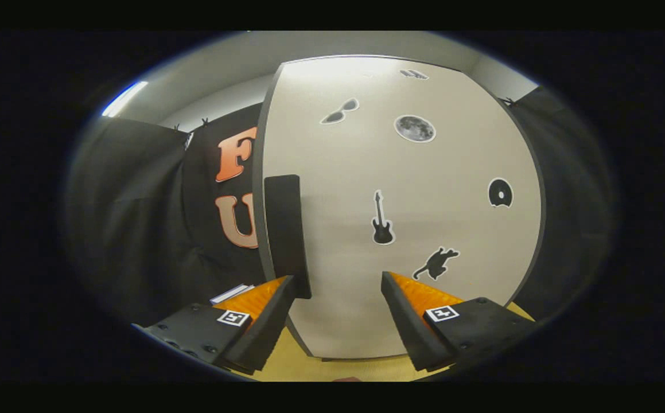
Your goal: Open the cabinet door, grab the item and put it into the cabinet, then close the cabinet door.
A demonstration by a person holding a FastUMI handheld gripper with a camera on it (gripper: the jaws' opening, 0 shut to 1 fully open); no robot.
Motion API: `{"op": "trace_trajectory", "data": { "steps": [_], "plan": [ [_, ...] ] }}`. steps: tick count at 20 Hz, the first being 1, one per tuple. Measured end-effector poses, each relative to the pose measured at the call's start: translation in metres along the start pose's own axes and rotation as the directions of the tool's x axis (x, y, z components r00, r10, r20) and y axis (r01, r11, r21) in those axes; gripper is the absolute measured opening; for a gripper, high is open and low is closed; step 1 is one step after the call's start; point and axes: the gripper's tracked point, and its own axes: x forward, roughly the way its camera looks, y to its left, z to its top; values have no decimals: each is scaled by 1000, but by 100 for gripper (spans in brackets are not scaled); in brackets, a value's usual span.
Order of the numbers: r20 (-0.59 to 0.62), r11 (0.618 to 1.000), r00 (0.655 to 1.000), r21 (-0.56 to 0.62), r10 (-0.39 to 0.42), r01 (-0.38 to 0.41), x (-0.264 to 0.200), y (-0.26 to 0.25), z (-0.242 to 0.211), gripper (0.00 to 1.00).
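Handle (286, 235) upright, jaws (338, 287) apart, door (412, 229) closed

The gripper (339, 289) faces the pale cabinet door (401, 229) with its fingers spread apart and nothing between them. A dark vertical handle (286, 229) on the door's edge stands just ahead of the left finger (263, 321). Guitar (382, 219) and cat (436, 263) stickers sit beyond the fingers. A yellow tabletop (332, 367) lies below.

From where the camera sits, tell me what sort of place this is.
Probably a staged recording booth, not a home: black cloth wall, one pale cabinet door dotted with stickers such as a guitar, on a yellow tabletop. The tongs hang open before the door.
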Motion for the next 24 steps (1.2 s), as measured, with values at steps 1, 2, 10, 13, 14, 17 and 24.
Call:
{"op": "trace_trajectory", "data": {
  "steps": [1,2,10,13,14,17,24],
  "plan": [
    [-2,1000,1000,1,1,-1,-2,0,1,96],
    [2,1000,1000,0,1,-1,-5,-1,2,96],
    [78,998,997,-55,3,1,-84,-35,34,96],
    [83,996,996,-84,-15,22,-122,-62,38,96],
    [82,996,996,-88,-24,31,-135,-75,37,96],
    [89,993,994,-91,-64,72,-170,-112,37,97],
    [102,984,983,-78,-153,162,-246,-198,35,97]
  ]
}}
